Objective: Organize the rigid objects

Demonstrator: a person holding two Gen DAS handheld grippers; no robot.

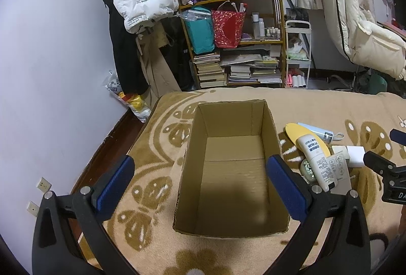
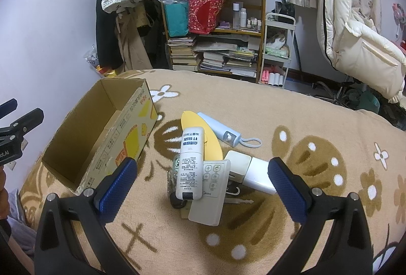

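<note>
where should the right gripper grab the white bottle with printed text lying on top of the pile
Grip the white bottle with printed text across its narrow width, around mid-body, coming straight down from above. It lies flat on top of the white remote control and the yellow oval card, with its long sides exposed. The right gripper is open and already spans it.
</note>
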